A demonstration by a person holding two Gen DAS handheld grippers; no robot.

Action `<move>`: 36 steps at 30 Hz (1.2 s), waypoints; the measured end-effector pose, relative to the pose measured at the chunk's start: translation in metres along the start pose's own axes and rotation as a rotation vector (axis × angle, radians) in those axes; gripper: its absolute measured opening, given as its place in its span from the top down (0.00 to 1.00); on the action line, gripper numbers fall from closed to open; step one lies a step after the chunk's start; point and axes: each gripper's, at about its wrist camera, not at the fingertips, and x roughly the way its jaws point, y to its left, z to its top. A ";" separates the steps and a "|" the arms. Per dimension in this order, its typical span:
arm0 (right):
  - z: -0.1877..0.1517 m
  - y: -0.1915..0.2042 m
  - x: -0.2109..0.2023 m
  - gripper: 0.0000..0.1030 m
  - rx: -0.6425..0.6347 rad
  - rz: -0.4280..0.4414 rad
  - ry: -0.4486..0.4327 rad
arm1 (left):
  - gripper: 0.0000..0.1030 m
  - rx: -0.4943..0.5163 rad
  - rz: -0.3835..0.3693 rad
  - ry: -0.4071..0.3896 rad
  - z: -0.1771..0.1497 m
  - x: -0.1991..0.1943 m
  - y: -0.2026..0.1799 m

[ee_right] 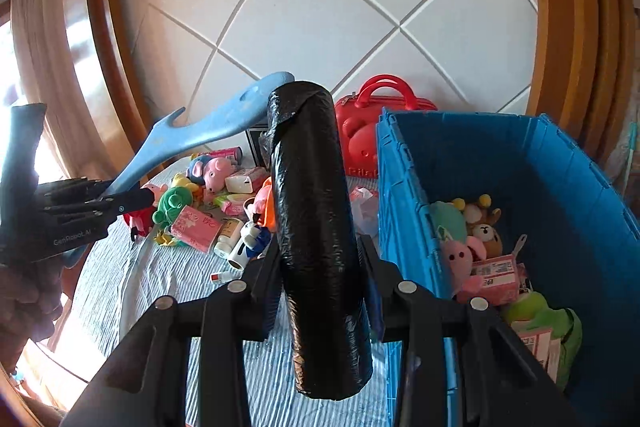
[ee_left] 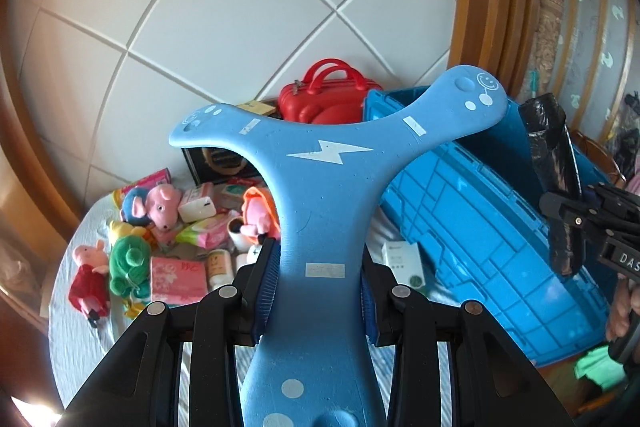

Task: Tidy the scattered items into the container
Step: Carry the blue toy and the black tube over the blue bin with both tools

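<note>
My left gripper (ee_left: 318,283) is shut on a blue three-armed foam toy (ee_left: 320,187) with a white lightning bolt, lifted above the table. The same toy (ee_right: 200,135) shows at the left in the right wrist view, in the left gripper (ee_right: 116,201). My right gripper (ee_right: 322,267) is shut on a black roll of plastic bags (ee_right: 316,219), held upright; that roll (ee_left: 556,183) appears at the right in the left wrist view. The blue crate (ee_right: 560,179) stands right of the roll, with plush toys and small boxes inside it.
A heap of plush pigs (ee_left: 160,205), a green plush (ee_left: 128,263), pink tissue packs (ee_left: 176,279) and small bottles (ee_right: 230,237) lies on the striped cloth. A red case (ee_right: 372,131) and a dark box (ee_left: 216,163) stand by the tiled wall. A person's hand (ee_right: 28,303) holds the left gripper.
</note>
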 end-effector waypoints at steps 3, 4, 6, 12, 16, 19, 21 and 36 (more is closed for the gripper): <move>0.001 -0.025 -0.013 0.67 0.028 -0.014 -0.026 | 0.66 0.024 -0.010 -0.018 0.015 0.003 -0.026; 0.001 -0.034 -0.017 0.67 0.038 -0.021 -0.033 | 0.66 0.031 -0.017 -0.023 0.021 0.004 -0.034; 0.001 -0.049 -0.023 0.67 0.060 -0.036 -0.042 | 0.66 0.051 -0.033 -0.031 0.032 0.008 -0.052; -0.006 -0.095 -0.040 0.67 0.122 -0.097 -0.060 | 0.66 0.136 -0.105 -0.053 0.067 0.019 -0.112; -0.014 -0.122 -0.051 0.67 0.156 -0.146 -0.067 | 0.66 0.192 -0.152 -0.063 0.086 0.028 -0.153; -0.019 -0.139 -0.060 0.67 0.178 -0.181 -0.063 | 0.66 0.232 -0.184 -0.068 0.097 0.035 -0.180; -0.022 -0.149 -0.065 0.67 0.191 -0.201 -0.057 | 0.66 0.253 -0.206 -0.067 0.104 0.040 -0.196; -0.037 -0.199 -0.070 0.67 0.253 -0.298 -0.011 | 0.66 0.357 -0.306 -0.066 0.150 0.086 -0.293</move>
